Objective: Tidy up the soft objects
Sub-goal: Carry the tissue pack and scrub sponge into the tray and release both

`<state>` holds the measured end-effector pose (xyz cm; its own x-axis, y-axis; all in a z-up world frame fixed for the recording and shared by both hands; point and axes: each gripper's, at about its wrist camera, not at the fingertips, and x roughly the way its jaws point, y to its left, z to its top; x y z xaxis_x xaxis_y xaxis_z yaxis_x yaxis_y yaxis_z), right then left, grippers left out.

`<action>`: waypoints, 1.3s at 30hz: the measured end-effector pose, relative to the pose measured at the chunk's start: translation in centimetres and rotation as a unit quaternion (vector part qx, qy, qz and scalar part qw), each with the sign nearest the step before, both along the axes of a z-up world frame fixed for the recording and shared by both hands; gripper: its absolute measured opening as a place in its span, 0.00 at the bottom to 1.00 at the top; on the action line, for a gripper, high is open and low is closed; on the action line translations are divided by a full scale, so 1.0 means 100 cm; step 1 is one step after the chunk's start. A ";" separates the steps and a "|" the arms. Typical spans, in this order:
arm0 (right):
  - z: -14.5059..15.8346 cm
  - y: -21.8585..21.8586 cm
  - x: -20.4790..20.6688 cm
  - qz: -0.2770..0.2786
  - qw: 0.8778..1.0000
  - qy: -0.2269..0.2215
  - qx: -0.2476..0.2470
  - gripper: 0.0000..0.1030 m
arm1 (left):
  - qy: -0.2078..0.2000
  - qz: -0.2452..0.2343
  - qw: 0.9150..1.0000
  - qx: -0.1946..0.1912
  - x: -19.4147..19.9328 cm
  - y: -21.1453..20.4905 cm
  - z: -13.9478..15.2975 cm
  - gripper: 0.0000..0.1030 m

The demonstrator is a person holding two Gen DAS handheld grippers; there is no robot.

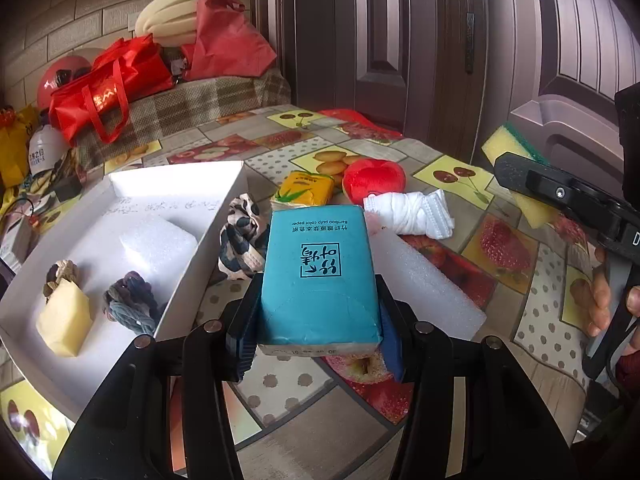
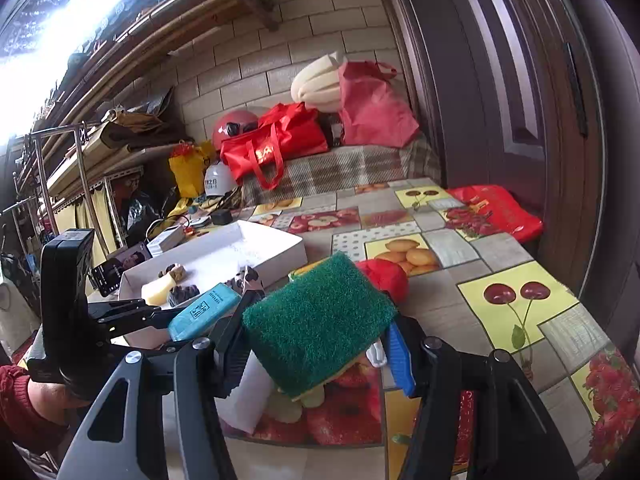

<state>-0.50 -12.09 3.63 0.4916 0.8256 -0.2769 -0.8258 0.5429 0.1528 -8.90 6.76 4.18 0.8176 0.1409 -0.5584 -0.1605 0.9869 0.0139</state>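
My left gripper [image 1: 319, 320] is shut on a teal tissue pack [image 1: 320, 272], which it holds above the fruit-print tablecloth [image 1: 452, 176]; the same pack [image 2: 204, 316] shows in the right wrist view. My right gripper [image 2: 320, 346] is shut on a sponge [image 2: 316, 320] with a green scouring side and a yellow body, also lifted off the table; this sponge [image 1: 506, 146] appears at the right in the left wrist view. To the left lies an open white box [image 1: 176, 176] holding a white foam block [image 1: 160, 240], a pale yellow sponge piece [image 1: 64, 320] and knotted ropes [image 1: 132, 300].
On the table lie a spotted cloth [image 1: 240, 236], a yellow tissue pack [image 1: 306, 188], a red plush [image 1: 374, 180], a white cloth bundle [image 1: 412, 212] and a white foam slab [image 1: 420, 280]. Red bags [image 1: 112, 84] and a helmet sit behind. A dark door [image 1: 400, 40] stands at the far edge.
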 end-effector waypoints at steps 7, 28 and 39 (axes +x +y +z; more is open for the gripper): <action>0.004 0.014 -0.015 -0.023 0.999 -0.027 0.019 0.56 | -0.059 -0.007 0.997 0.043 -0.028 0.001 0.012 0.49; 0.003 0.054 -0.044 -0.007 0.998 -0.069 -0.005 0.58 | -0.111 0.084 0.989 0.057 -0.065 0.069 0.015 0.49; 0.000 0.096 -0.048 0.023 0.997 -0.062 -0.031 0.58 | -0.117 0.156 0.980 0.047 -0.068 0.125 0.012 0.49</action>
<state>-5.33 -2.45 3.66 0.4875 0.8313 -0.2669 -0.8603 0.5095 0.0155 -15.70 19.23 5.43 0.8302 0.4469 -0.3333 -0.4646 0.8850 0.0295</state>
